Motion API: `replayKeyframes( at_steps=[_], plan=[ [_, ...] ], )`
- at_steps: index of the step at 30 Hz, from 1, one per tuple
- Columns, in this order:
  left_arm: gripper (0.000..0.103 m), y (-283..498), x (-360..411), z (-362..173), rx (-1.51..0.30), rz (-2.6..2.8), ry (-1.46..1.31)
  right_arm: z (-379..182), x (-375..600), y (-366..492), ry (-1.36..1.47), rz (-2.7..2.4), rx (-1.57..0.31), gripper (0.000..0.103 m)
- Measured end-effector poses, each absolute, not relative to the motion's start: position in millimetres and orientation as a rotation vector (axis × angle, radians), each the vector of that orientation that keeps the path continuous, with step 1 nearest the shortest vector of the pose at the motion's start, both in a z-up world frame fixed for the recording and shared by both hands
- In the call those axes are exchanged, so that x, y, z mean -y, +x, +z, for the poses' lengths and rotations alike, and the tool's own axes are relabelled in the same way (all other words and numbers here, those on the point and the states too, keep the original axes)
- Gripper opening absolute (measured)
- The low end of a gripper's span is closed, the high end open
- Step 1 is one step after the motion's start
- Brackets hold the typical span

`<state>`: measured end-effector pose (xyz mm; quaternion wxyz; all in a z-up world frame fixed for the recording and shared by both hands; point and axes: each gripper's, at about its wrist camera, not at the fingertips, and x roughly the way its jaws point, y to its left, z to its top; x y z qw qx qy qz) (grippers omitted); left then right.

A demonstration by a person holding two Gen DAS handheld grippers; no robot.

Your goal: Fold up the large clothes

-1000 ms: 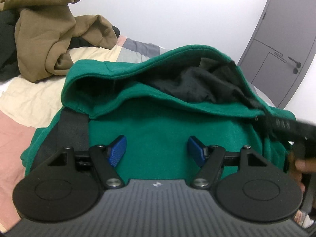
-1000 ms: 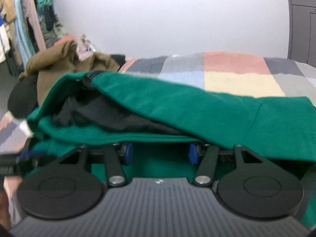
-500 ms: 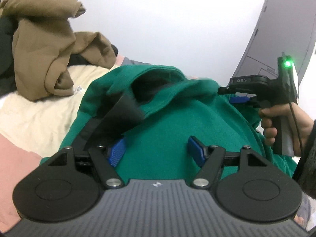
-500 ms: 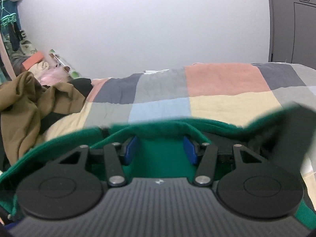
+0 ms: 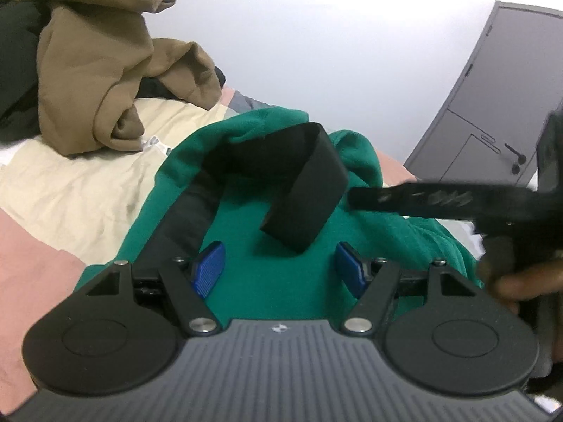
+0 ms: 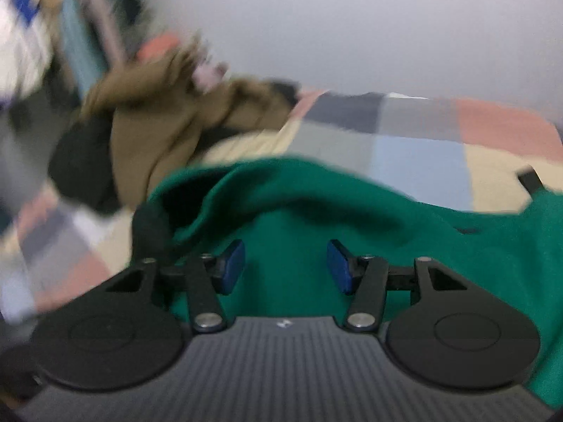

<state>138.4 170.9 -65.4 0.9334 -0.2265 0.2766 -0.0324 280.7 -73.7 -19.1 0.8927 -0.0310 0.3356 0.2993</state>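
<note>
**Right tool swinging clear of the green top**

The right tool (image 6: 285, 267) is pulling away from the fold it was lifting, and the green top (image 5: 281, 281) is dropping flatter on the bed (image 5: 70, 183). Its pads are spreading with nothing between them. The left tool (image 5: 279, 269) is hovering apart and empty, just over the cloth, so it is nearer. The top is running away from both tools towards the brown pile (image 5: 105, 70). Only the left view is showing the black band (image 5: 306, 190) curling up; the right view is blurring.
</note>
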Motion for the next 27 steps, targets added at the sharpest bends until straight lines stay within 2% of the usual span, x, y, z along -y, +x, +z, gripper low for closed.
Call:
replayKeyframes(
  at_steps=[4, 8, 16, 27],
  plan=[
    [0.074, 136.6, -175.5, -67.2, -0.564, -0.036, -0.481, -25.0, 34.4, 292.6, -0.210, 0.635, -0.655, 0.056],
    [0.074, 134.4, -179.8, -68.5, -0.558, -0.023, -0.495, -31.8, -1.7, 328.2, -0.291, 0.602, -0.693, 0.056],
    [0.074, 139.6, -176.0, -76.6, -0.559, -0.031, -0.424, -35.9, -21.3, 388.0, -0.223, 0.474, -0.736, 0.053],
    [0.074, 135.1, -180.2, -71.7, -0.549, -0.047, -0.463, 7.9, 74.3, 292.9, -0.098, 0.550, -0.691, 0.054]
  ],
)
